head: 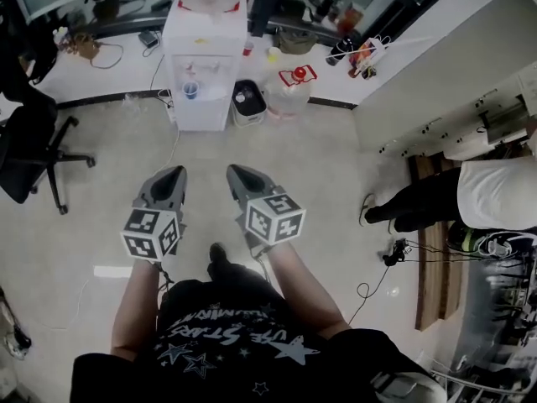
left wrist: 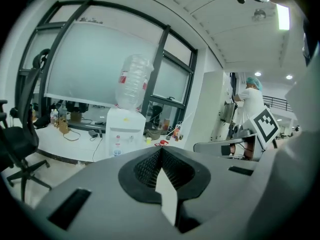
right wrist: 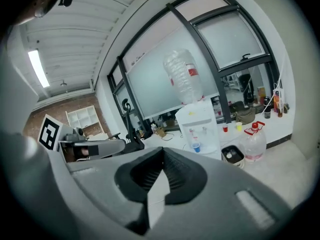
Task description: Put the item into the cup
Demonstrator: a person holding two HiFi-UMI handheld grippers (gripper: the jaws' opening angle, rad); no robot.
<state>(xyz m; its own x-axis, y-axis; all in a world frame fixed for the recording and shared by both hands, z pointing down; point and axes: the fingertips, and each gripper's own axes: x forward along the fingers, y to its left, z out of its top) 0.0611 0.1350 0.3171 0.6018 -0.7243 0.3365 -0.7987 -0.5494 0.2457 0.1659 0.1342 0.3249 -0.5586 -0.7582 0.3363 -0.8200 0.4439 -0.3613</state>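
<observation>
Left gripper (left wrist: pixel 161 153) and right gripper (right wrist: pixel 161 153): we hold them side by side above the floor (head: pixel 101 225), both closed and empty. A blue cup (head: pixel 190 90) sits in the water dispenser's (head: pixel 204 65) tap recess, toward its left edge, well apart from both grippers.

Bare floor (head: pixel 310 154) ahead; water dispenser (head: pixel 204 65) beyond, chair (head: pixel 29 154) left.

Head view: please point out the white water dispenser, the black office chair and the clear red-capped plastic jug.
white water dispenser (head: pixel 201 61), head view, its front panel.
black office chair (head: pixel 23 151), head view, its seat.
clear red-capped plastic jug (head: pixel 289 99), head view, its body.
</observation>
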